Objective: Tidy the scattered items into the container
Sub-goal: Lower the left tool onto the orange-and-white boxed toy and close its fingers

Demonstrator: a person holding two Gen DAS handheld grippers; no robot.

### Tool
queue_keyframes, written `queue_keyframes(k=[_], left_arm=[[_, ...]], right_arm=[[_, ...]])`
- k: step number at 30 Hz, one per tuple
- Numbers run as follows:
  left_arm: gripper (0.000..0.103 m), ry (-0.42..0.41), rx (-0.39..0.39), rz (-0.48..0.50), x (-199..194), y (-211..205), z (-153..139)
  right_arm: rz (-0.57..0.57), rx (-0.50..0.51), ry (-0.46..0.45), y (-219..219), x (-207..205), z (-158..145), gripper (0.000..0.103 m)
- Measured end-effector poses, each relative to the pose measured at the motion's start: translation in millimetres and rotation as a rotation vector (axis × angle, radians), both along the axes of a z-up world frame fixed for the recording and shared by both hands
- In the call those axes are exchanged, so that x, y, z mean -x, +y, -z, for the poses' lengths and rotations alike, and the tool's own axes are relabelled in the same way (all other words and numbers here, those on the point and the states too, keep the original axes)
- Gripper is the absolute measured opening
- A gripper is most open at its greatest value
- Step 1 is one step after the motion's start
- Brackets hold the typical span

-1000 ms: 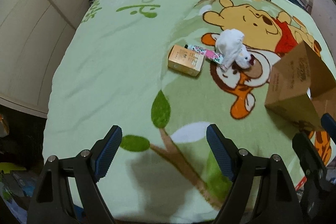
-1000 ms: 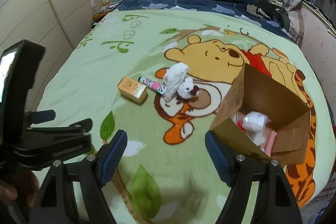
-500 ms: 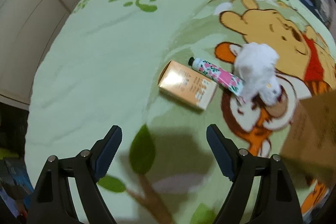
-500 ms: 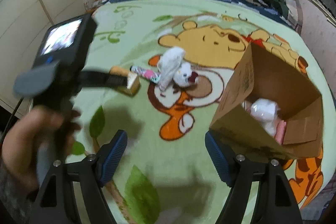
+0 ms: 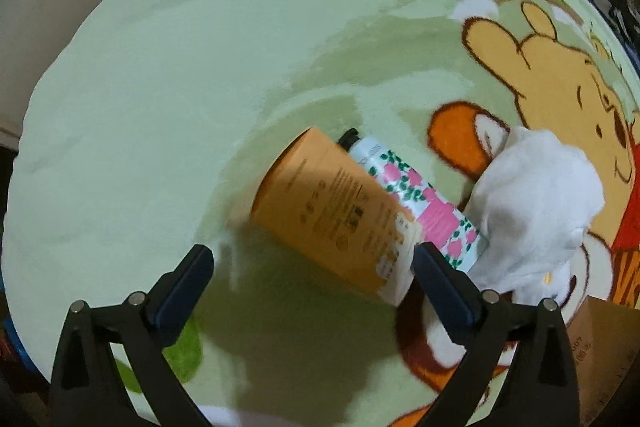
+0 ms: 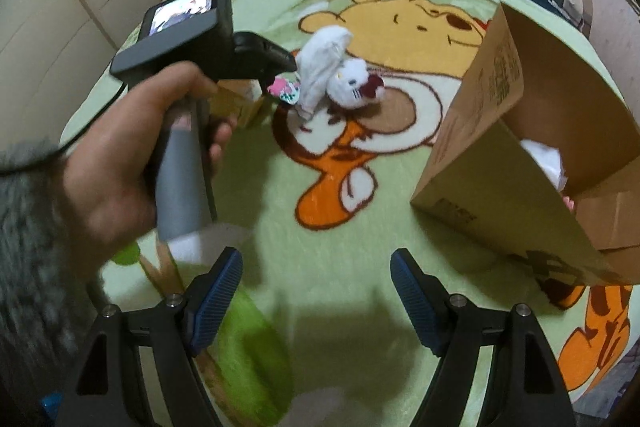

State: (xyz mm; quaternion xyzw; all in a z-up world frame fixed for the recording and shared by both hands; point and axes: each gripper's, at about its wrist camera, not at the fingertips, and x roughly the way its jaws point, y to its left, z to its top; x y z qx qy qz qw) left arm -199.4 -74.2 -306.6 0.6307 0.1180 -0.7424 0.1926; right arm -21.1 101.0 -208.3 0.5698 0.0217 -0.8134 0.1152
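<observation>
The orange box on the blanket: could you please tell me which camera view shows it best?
The left wrist view: the orange box fills the centre, printed face up. In the right wrist view only a corner shows behind the person's hand and the left gripper.

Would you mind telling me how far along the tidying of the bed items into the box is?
Partly done: the cardboard box already holds something white. In hand: the left gripper, jaws opening, nears the orange carton, not yet gripped. Left: the carton, floral tube and white plush toy. The right gripper is open and empty.
</observation>
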Motion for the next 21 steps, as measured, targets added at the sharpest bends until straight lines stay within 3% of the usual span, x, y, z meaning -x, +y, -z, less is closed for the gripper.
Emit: queue_keyframes(k=[5, 8, 12, 17, 19, 21], left_arm=[[0.102, 0.014, 0.05, 0.091, -9, -5, -9], [0.102, 0.021, 0.113, 0.107, -31, -29, -21], [0.099, -0.053, 0.264, 0.034, -72, -87, -23], [0.099, -0.037, 0.234, -0.005, -91, -113, -32], [0.1, 0.004, 0.194, 0.056, -81, -99, -37], [0.1, 0.031, 0.183, 0.197, -64, -75, -39]], right_arm=[[0.023, 0.017, -0.032, 10, 0, 5, 0.079], [0.029, 0.03, -0.035, 12, 1, 4, 0.079], [0.023, 0.049, -0.04, 7, 3, 5, 0.079], [-0.003, 0.067, -0.048, -10, 6, 8, 0.079], [-0.013, 0.073, -0.057, -17, 6, 9, 0.079], [-0.024, 0.073, -0.058, -22, 5, 8, 0.079]])
